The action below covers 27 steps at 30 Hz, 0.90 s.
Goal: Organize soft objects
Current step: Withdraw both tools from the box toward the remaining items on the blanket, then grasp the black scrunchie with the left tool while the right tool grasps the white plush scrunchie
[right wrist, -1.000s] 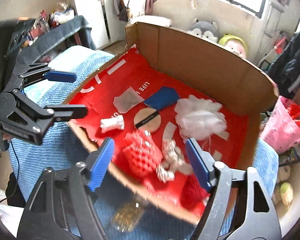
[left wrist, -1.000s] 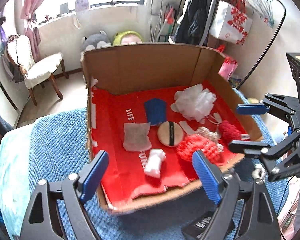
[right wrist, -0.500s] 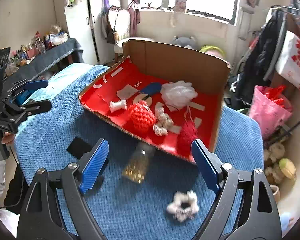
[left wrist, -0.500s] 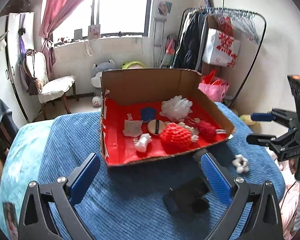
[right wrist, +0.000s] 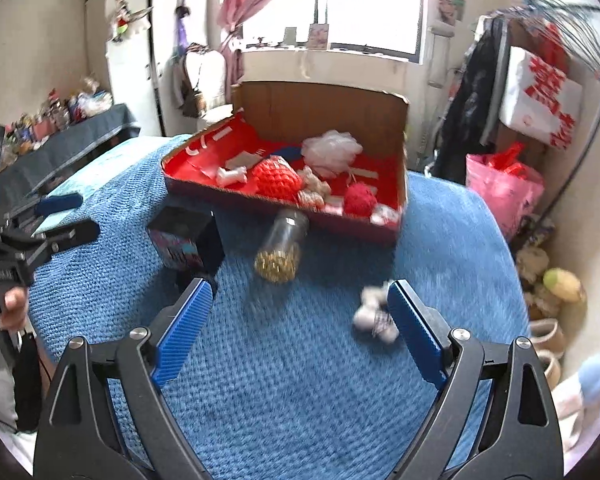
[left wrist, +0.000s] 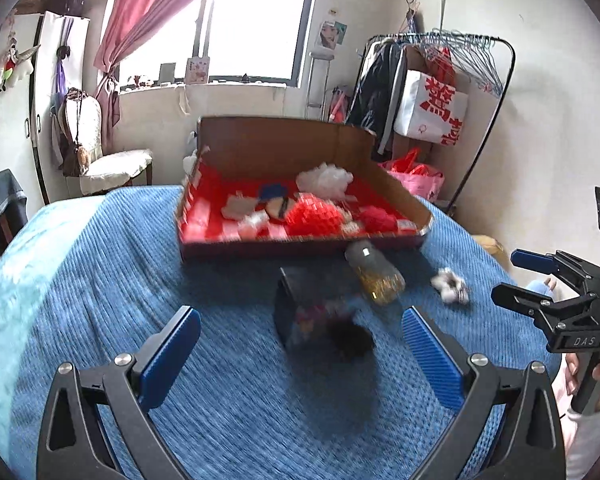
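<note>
A cardboard box (left wrist: 284, 142) (right wrist: 320, 106) with a red lining stands on the blue bedspread. In it lie a white loofah (left wrist: 326, 178) (right wrist: 332, 150), a red knitted ball (right wrist: 276, 178), a smaller red ball (right wrist: 360, 198) and several small pieces. A white scrunchie (right wrist: 374, 314) (left wrist: 450, 286) lies on the bedspread outside the box. My right gripper (right wrist: 299, 286) (left wrist: 507, 275) is over the bedspread with its jaws opening; the scrunchie lies just inside its right finger, untouched. My left gripper (left wrist: 299, 316) (right wrist: 86, 214) stands open and empty, short of the box.
A jar of gold bits (left wrist: 374, 274) (right wrist: 280, 248) lies on its side before the box. Beside it stands a black box (left wrist: 312, 304) (right wrist: 186, 240), with a dark fuzzy thing (left wrist: 350, 338) near it. A clothes rack (left wrist: 452, 80) and pink bag (right wrist: 500, 188) stand at the right.
Both grippers have drawn back from the cardboard box, which now looks smaller and farther. The jar, black box and scrunchie have come into view. Both sets of jaws stand wider.
</note>
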Tool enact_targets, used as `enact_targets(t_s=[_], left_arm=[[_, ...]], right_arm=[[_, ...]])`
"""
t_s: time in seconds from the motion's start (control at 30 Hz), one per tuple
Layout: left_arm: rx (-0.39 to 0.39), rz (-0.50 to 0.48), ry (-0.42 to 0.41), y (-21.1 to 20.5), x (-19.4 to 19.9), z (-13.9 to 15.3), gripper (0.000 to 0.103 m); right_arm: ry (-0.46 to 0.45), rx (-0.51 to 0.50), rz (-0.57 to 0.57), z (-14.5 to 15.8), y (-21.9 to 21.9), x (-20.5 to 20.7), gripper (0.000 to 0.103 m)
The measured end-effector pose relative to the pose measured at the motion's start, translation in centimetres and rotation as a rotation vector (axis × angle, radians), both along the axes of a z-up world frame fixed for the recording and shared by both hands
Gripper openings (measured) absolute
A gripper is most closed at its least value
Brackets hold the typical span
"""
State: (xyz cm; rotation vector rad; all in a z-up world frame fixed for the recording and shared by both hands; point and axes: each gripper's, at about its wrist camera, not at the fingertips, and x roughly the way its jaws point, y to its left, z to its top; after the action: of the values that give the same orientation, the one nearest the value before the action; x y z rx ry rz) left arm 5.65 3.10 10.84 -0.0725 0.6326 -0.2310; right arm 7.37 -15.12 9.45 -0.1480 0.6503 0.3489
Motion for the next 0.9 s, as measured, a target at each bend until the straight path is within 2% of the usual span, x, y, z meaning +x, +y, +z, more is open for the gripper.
enact_targets(t_s=[0.2, 0.47, 0.73, 0.9], left_arm=[[0.026, -0.061, 0.034, -3.1, -1.2, -3.0, 0.103], [0.053, -0.095, 0.067, -5.8, -0.7, -4.7, 0.103], [0.057, -0.058, 0.097, -6.2, 1.1, -5.1, 0.103], [0.057, -0.041, 0.134, -6.5, 2.6, -5.8, 0.097]], right_arm=[[-0.01, 0.016, -0.088, -3.3, -0.5, -2.2, 0.09], [0.048, 0.027, -0.111, -6.1, -0.7, -1.7, 0.09], [0.082, 0.009, -0.115, -7.0, -2.0, 0.7, 0.09], [0.152, -0.02, -0.1, -8.0, -3.2, 4.2, 0.09]])
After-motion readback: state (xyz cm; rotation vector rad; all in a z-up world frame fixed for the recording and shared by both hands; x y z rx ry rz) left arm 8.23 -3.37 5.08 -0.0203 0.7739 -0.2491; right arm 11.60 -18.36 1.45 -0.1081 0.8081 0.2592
